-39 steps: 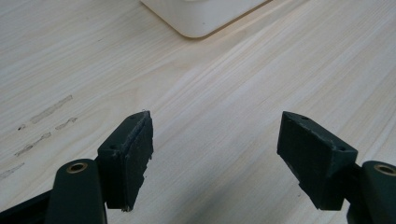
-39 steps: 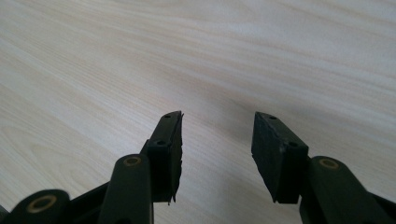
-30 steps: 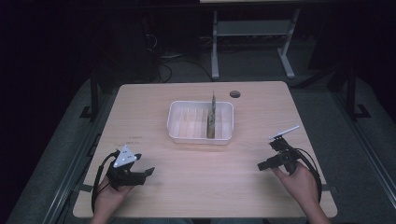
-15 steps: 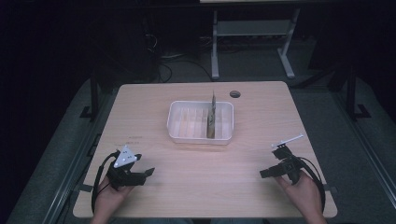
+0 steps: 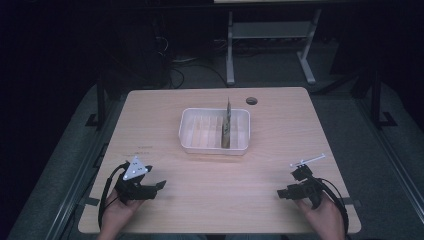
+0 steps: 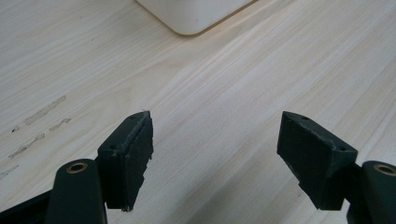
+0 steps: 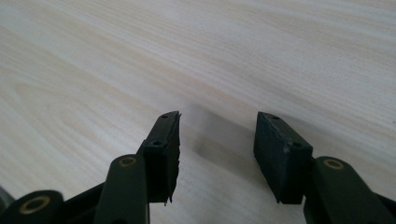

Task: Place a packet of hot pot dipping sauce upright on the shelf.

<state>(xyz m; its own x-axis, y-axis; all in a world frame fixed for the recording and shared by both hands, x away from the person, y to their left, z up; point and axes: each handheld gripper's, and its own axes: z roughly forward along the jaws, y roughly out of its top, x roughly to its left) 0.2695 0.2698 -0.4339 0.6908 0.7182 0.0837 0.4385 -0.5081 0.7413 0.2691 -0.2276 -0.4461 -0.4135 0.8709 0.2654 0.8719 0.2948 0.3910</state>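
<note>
1. Your right gripper (image 5: pixel 286 192) is hanging low over the near right part of the table (image 5: pixel 280 120) with its jaws standing partly apart and nothing between them; in the right gripper view the pads (image 7: pixel 166 154) are framing bare wood and a soft shadow; your hand is steering it toward the table's middle.
2. Your left gripper (image 5: pixel 159 186) is sitting at the near left, jaws standing wider than the right's and gripping nothing; in the left gripper view a rounded corner of the white tray (image 6: pixel 196 18) is showing beyond the pads (image 6: pixel 135 154).
3. The white tray (image 5: pixel 187 125) is resting at the table's centre, well apart from both grippers; inside it a thin brownish piece (image 5: pixel 226 127) is standing on edge toward the right side, its top poking above the rim; what it is made of I cannot tell.
4. Judging by its slimness, that piece is looking light and fairly stiff, likely to tip or slip if you are nudging it sideways; the tray is looking like light, smooth plastic that may be sliding under a push.
5. If you are going for the piece, aim at its exposed top, pads closing on its two flat faces; your right gripper's opening is looking ample for that.
</note>
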